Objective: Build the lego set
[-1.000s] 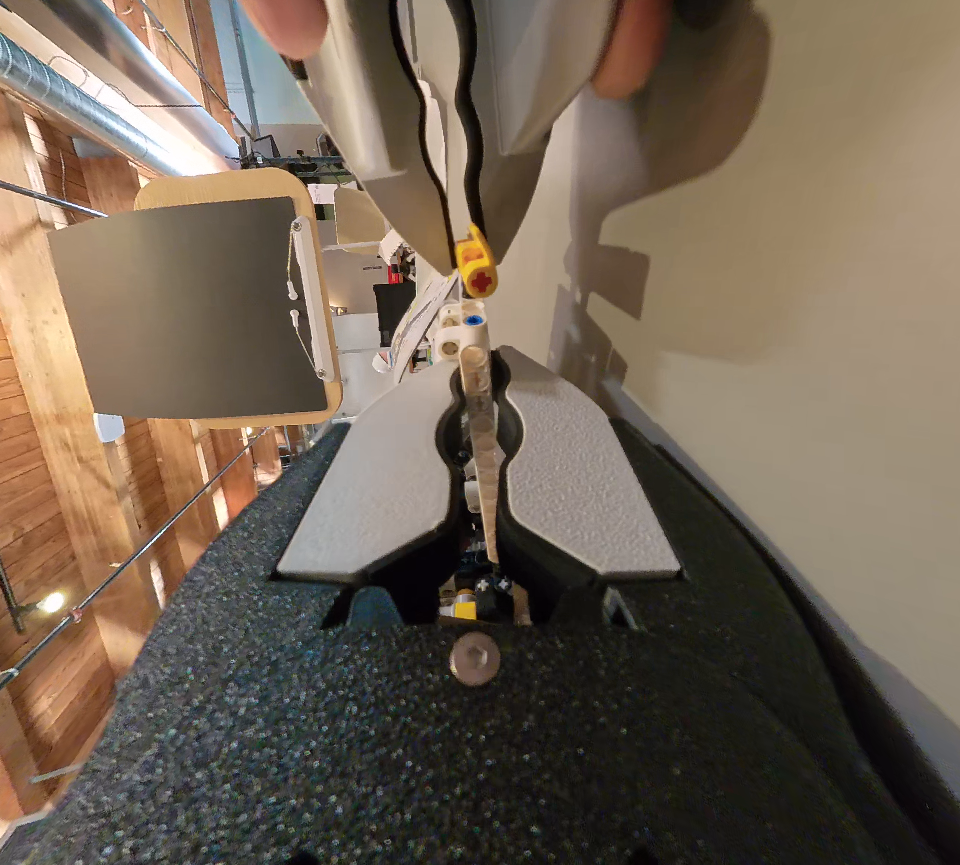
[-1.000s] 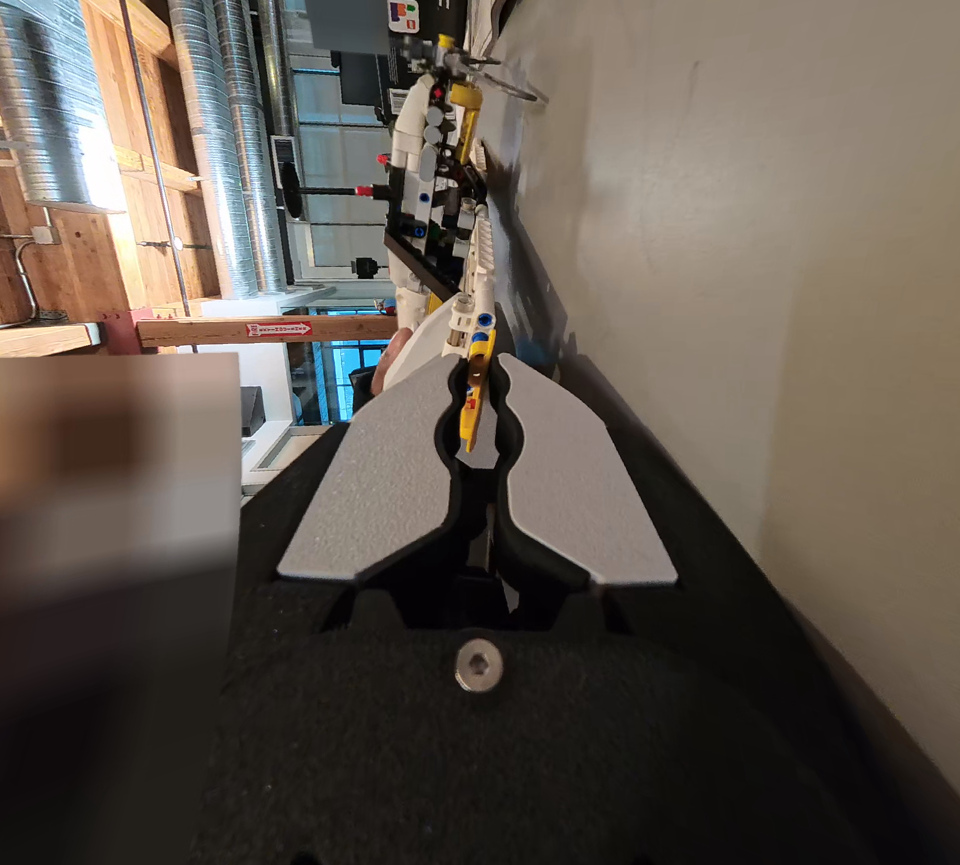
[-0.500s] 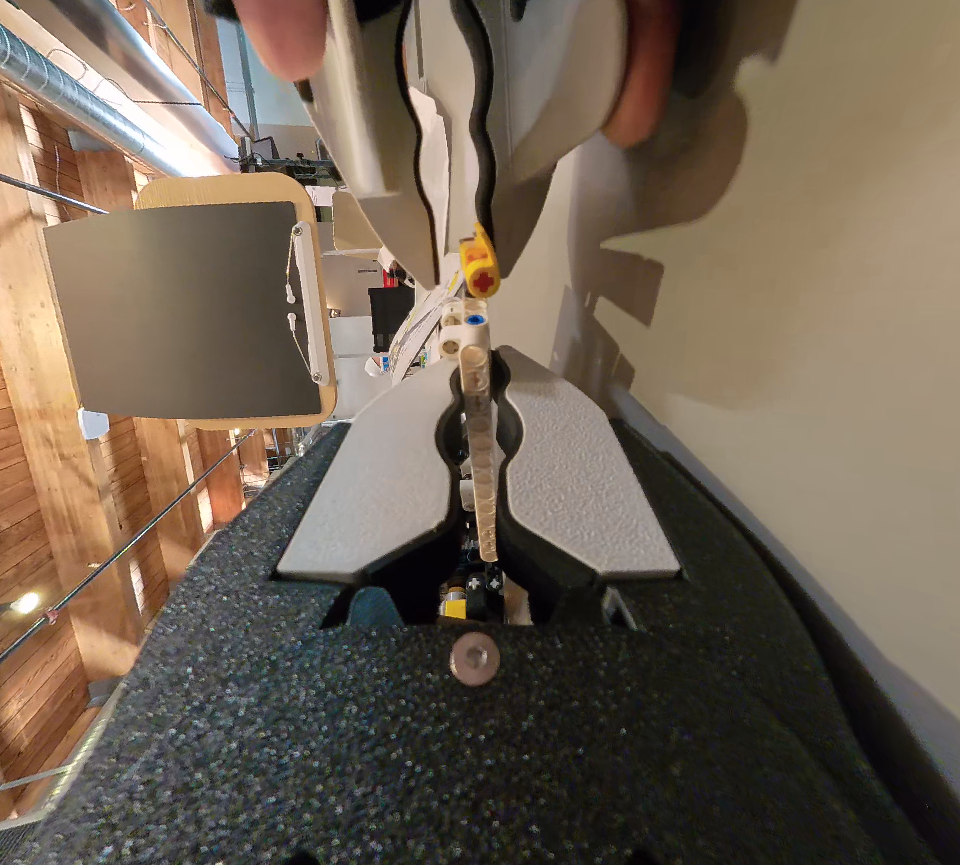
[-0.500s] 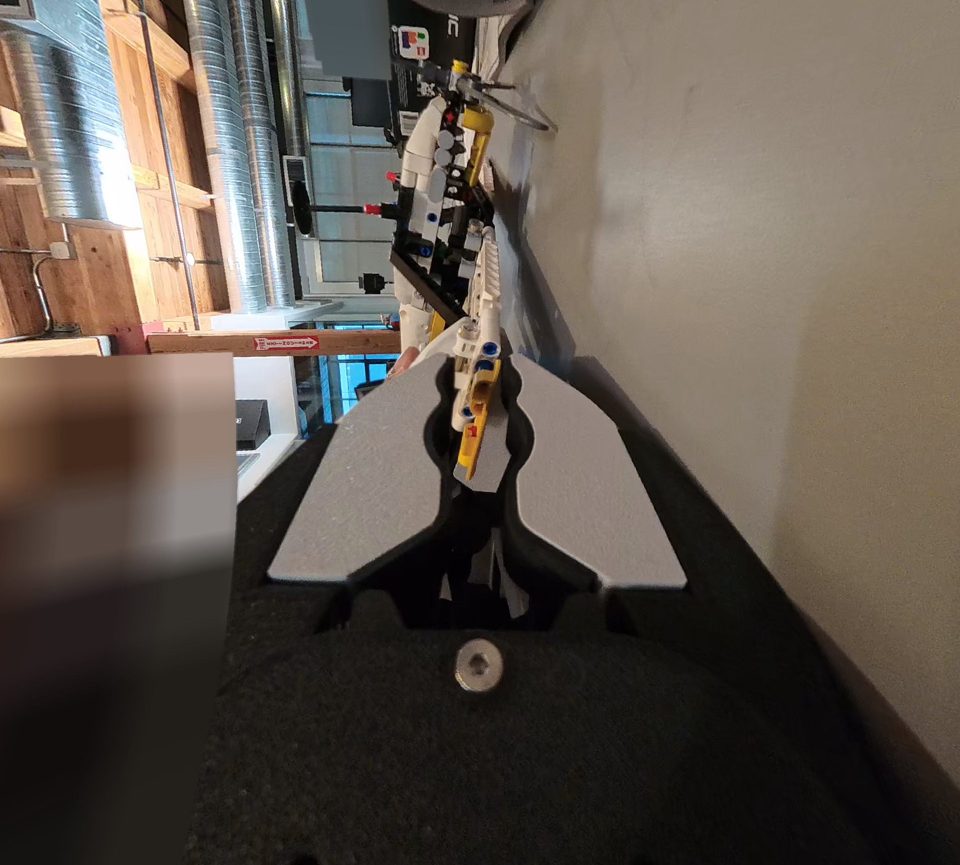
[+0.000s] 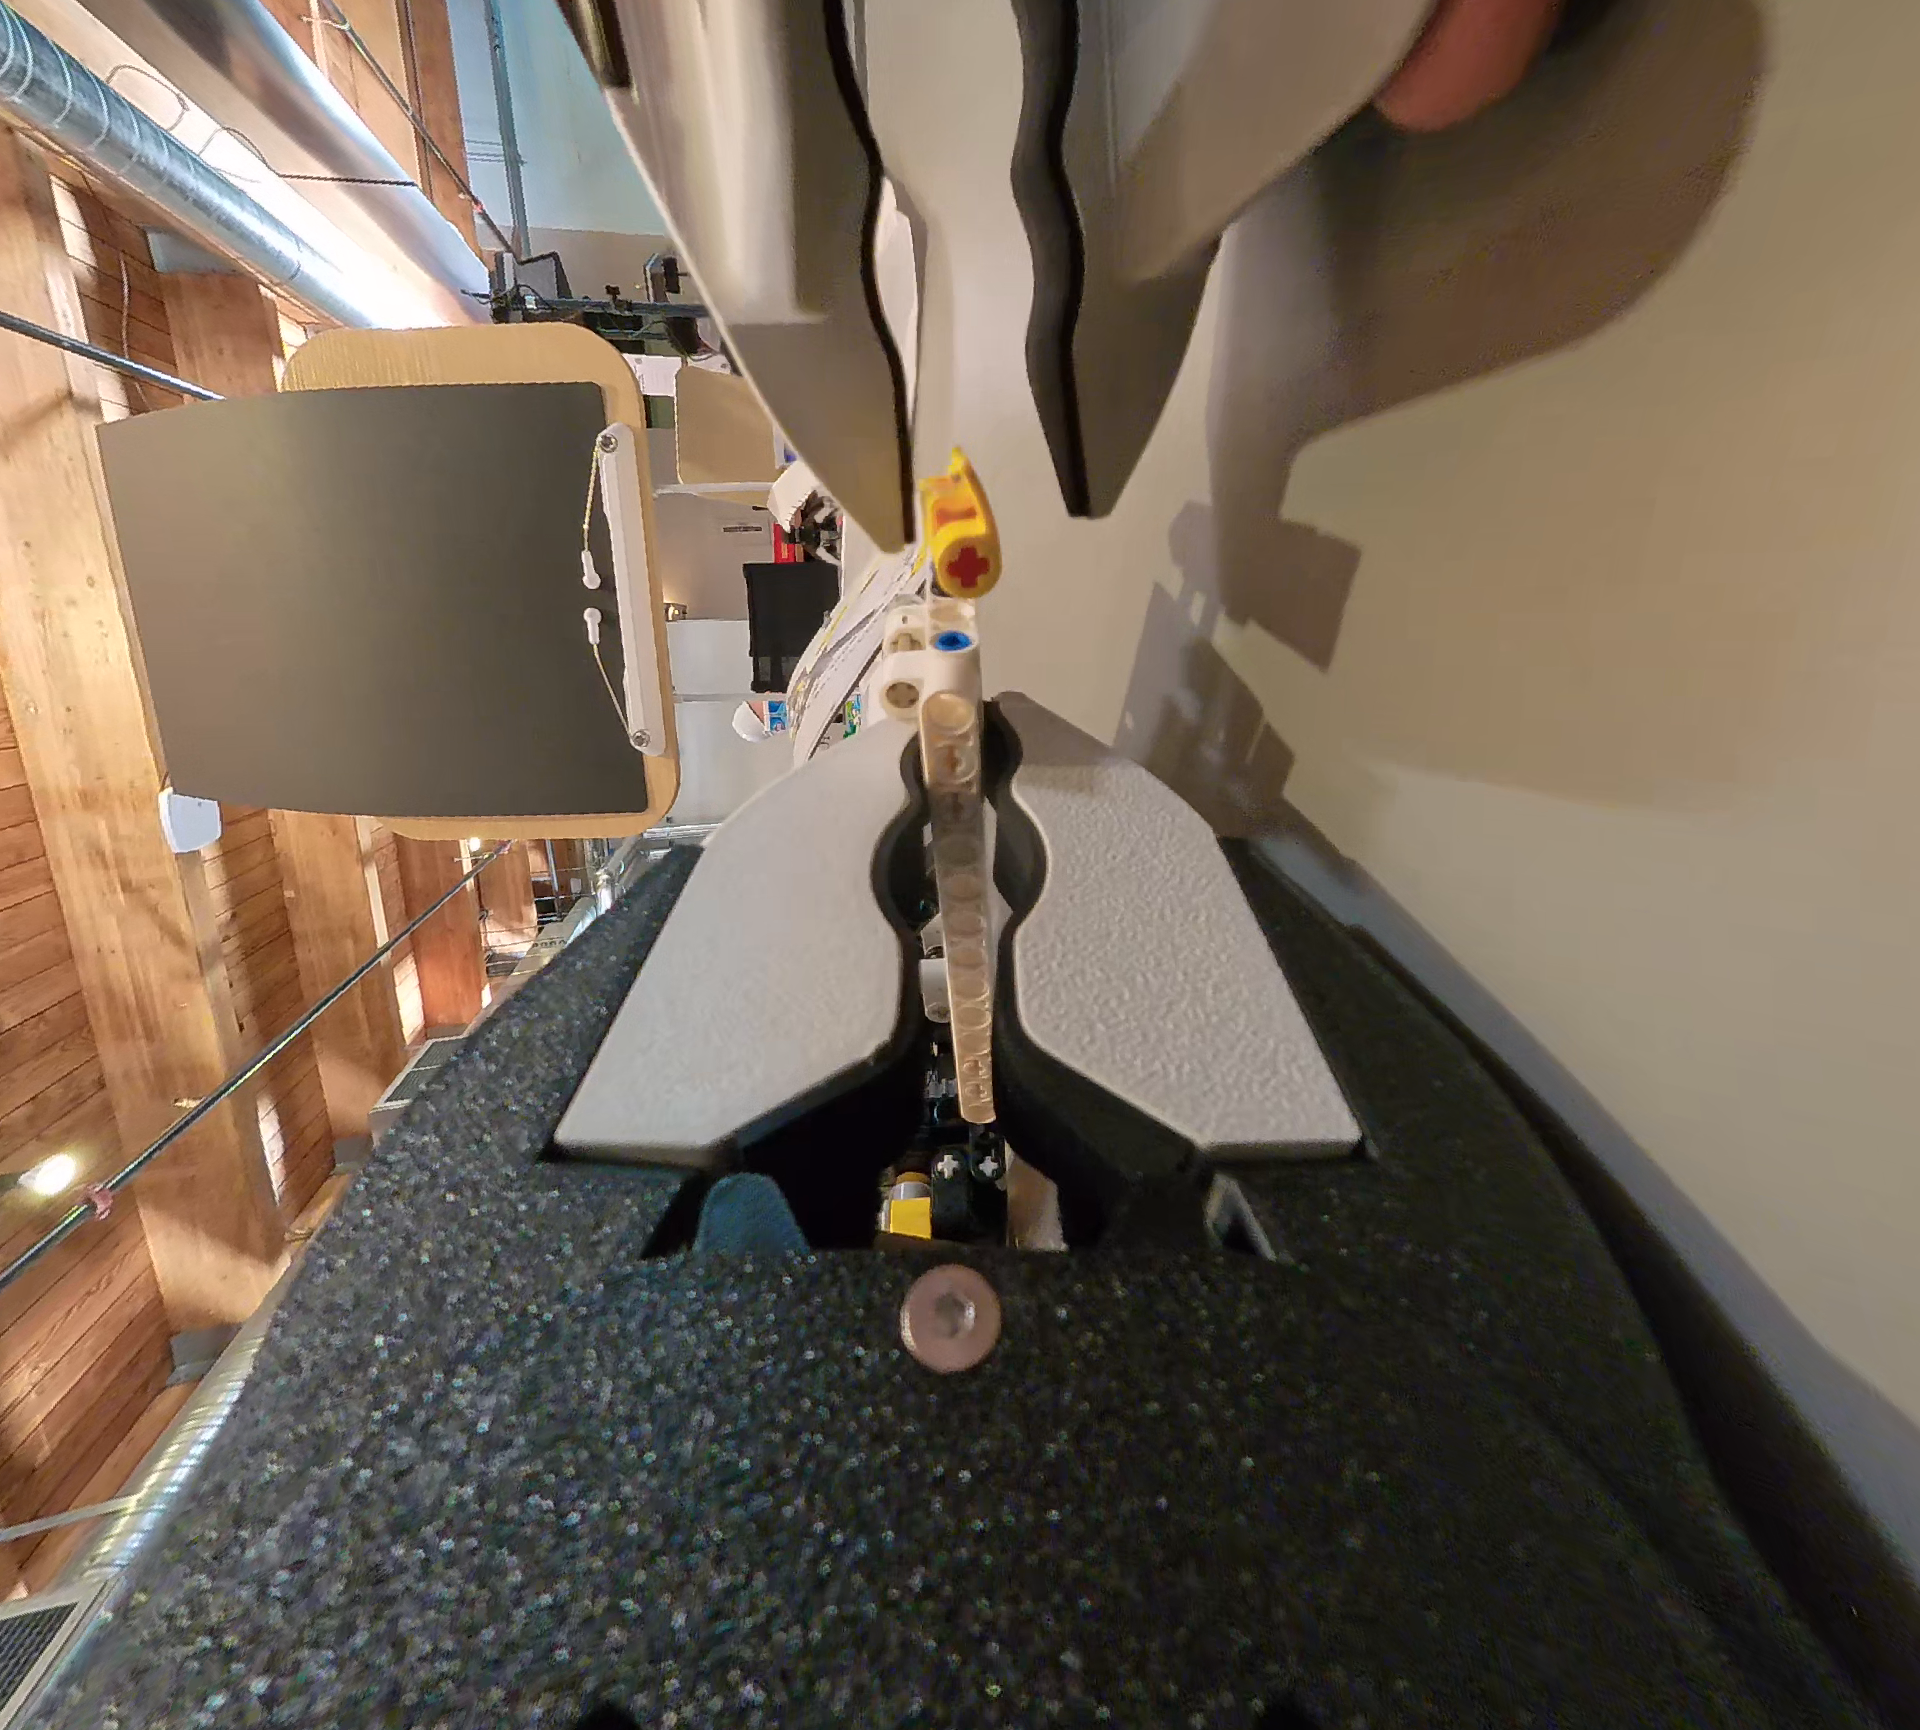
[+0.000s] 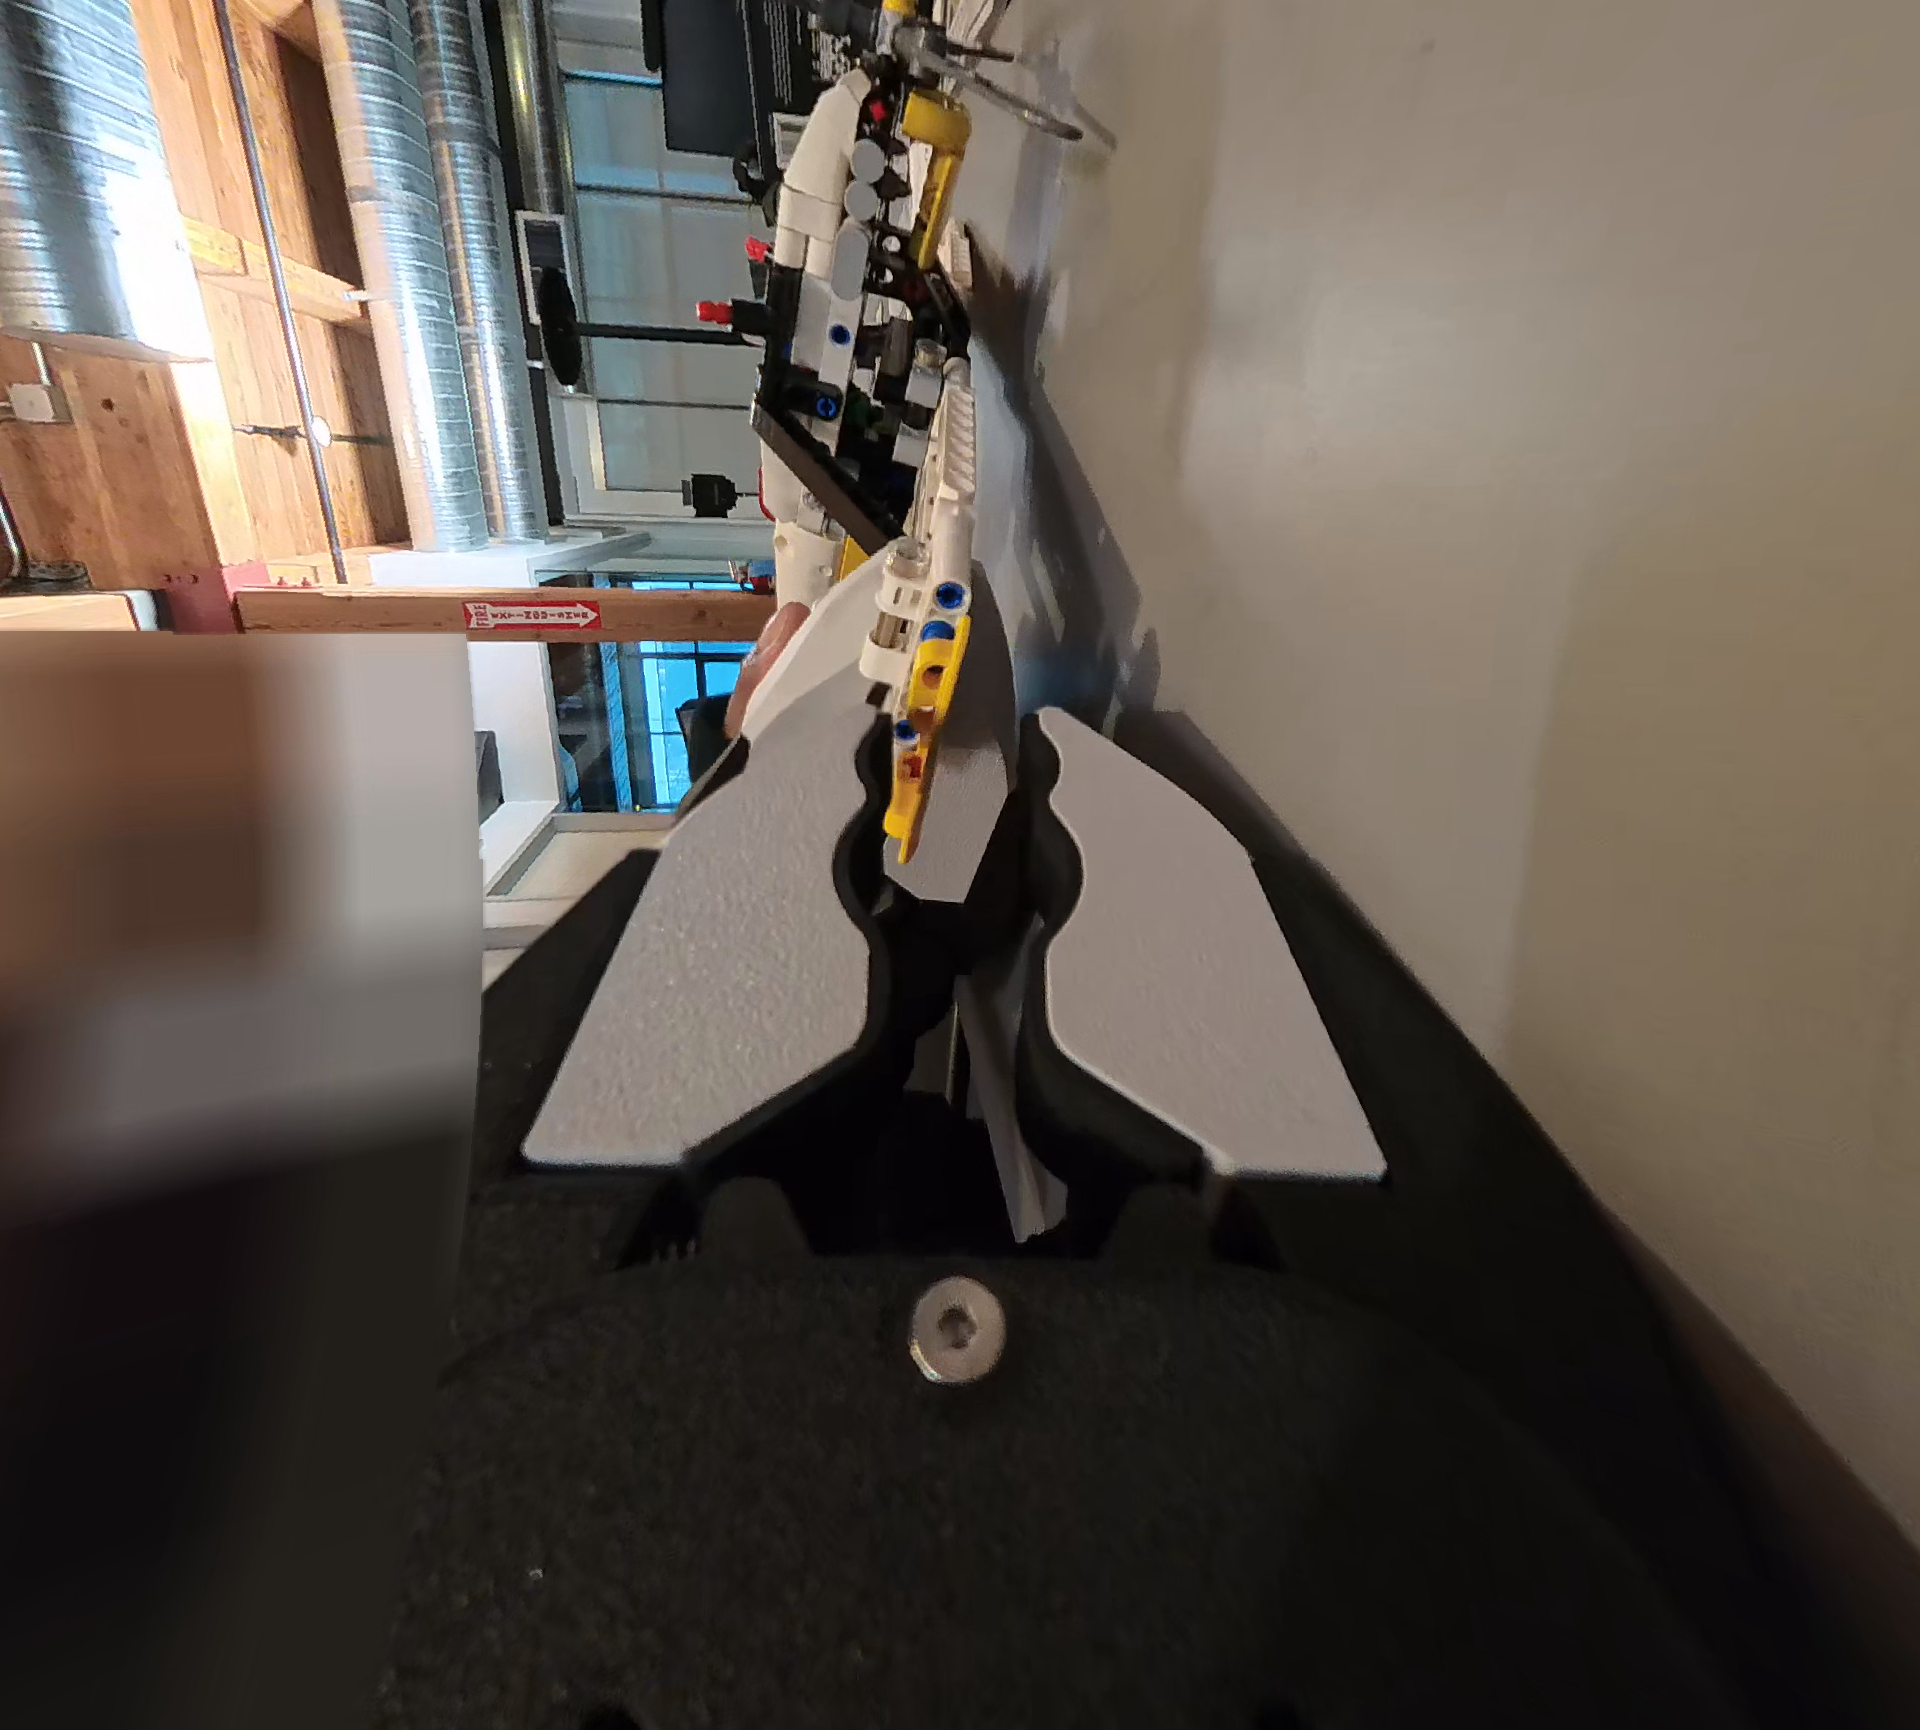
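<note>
The left gripper (image 5: 951,839) is closed tight on a tan beam with holes (image 5: 958,870), part of a white, black and yellow toy brick model (image 6: 883,298) that stretches away beside the pale tabletop (image 6: 1507,433). The right gripper (image 6: 951,807) stands parted around a yellow piece (image 6: 925,724) fixed at the end of that model; from the left wrist view its fingers (image 5: 1091,392) show a clear gap on one side of the piece, while the other finger sits just beside it, so it has hold of nothing. The main risk, as I judge it, is that the yellow piece is only half seated on its blue pegs: with no pads pressing it, any shake of the left gripper could let it slip off and drop to the table. The model is long and held only by one thin beam, so it could also twist in the grasp or pop apart at a joint. A finger catching the piece sideways could lever it loose.
</note>
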The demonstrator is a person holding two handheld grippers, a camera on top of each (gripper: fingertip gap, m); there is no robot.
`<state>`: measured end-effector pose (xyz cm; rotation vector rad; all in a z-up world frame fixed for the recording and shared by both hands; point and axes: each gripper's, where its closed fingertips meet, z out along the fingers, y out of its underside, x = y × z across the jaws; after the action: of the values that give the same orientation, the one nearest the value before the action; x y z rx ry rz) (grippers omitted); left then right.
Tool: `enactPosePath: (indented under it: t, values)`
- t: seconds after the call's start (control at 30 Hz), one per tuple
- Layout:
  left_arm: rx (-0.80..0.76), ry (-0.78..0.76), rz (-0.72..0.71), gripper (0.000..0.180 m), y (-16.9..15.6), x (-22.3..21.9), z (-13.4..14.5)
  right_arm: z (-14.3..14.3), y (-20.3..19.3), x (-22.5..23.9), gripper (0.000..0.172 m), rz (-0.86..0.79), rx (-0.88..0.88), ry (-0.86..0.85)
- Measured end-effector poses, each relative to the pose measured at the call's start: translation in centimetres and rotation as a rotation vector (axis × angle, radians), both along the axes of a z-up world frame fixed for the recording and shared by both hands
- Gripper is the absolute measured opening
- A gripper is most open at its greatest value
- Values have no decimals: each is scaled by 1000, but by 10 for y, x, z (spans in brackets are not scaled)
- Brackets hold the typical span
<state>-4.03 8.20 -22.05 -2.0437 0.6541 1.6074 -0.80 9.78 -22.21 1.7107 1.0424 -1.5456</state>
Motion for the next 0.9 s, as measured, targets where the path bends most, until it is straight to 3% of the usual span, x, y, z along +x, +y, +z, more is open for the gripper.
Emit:
enactPosePath:
  t: [0.3, 0.9]
  values:
    - [-2, 6, -9, 7, 0, 1, 1, 3, -2, -1, 7, 9, -18, 20]
    - [-59, 99, 3, 6, -1, 3, 3, 4, -4, -1, 6, 24, -81, -31]
